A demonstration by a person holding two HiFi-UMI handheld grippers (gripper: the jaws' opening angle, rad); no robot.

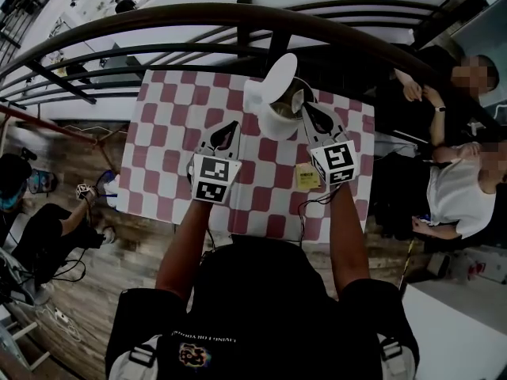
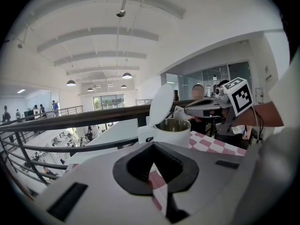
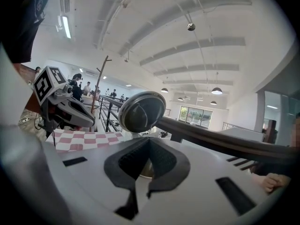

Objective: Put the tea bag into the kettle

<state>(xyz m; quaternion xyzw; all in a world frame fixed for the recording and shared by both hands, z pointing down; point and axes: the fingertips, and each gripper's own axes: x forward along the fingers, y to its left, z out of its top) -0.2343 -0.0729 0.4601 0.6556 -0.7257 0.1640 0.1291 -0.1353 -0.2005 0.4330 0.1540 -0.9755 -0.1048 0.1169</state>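
The white kettle [image 1: 277, 111] stands at the far middle of the checkered table [image 1: 170, 161], its lid [image 1: 279, 76] tipped up and the steel inside showing [image 2: 171, 124]. My right gripper [image 1: 307, 107] is shut and hovers at the kettle's right rim. A small white piece [image 2: 180, 113], apparently the tea bag [image 1: 299, 100], sticks out of its tips over the opening. In the right gripper view the shut jaws [image 3: 149, 140] point at the lid [image 3: 142, 111]. My left gripper [image 1: 231, 125] is shut and empty, on the kettle's near left, aimed at it [image 2: 153, 145].
A yellow packet [image 1: 307, 178] lies on the cloth under my right gripper's body, beside a thin cable [image 1: 315, 203]. A dark railing [image 1: 158, 22] curves just behind the table. People sit to the right [image 1: 459, 188] and on the floor at left [image 1: 47, 228].
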